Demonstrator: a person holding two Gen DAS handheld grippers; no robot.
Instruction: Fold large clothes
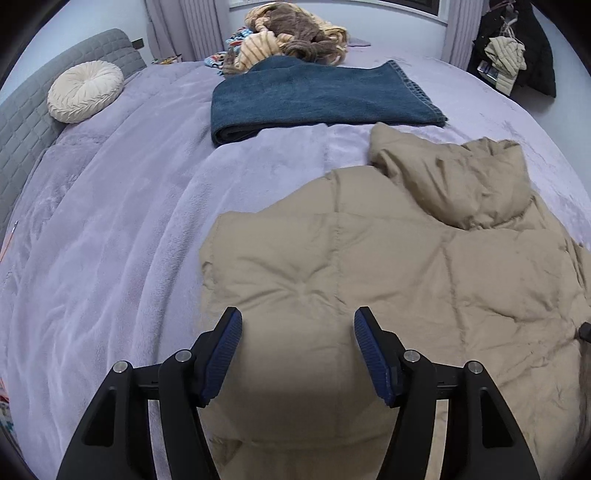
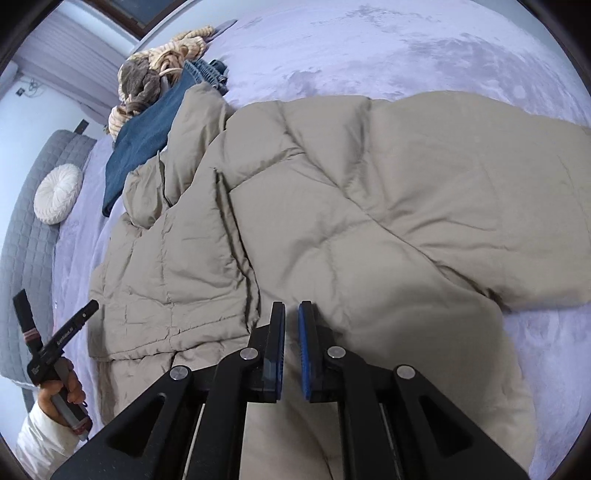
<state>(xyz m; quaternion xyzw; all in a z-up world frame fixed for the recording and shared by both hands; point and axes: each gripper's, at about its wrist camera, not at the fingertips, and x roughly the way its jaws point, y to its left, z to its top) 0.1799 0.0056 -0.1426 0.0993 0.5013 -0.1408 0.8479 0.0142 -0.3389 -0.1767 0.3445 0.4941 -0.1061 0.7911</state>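
One jacket (image 1: 388,266), one towel (image 1: 314,96), one cushion (image 1: 85,91).

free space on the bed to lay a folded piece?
Bare bedspread between the round cushion and the jacket, left of the blue towel. Another patch beyond the jacket in the right view. Crowded by the window: towel and knit pile.

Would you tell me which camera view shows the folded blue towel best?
The left wrist view: the blue towel lies nearly whole on the bed, only its far edge covered. In the right wrist view, the tan puffer jacket hides much of it.
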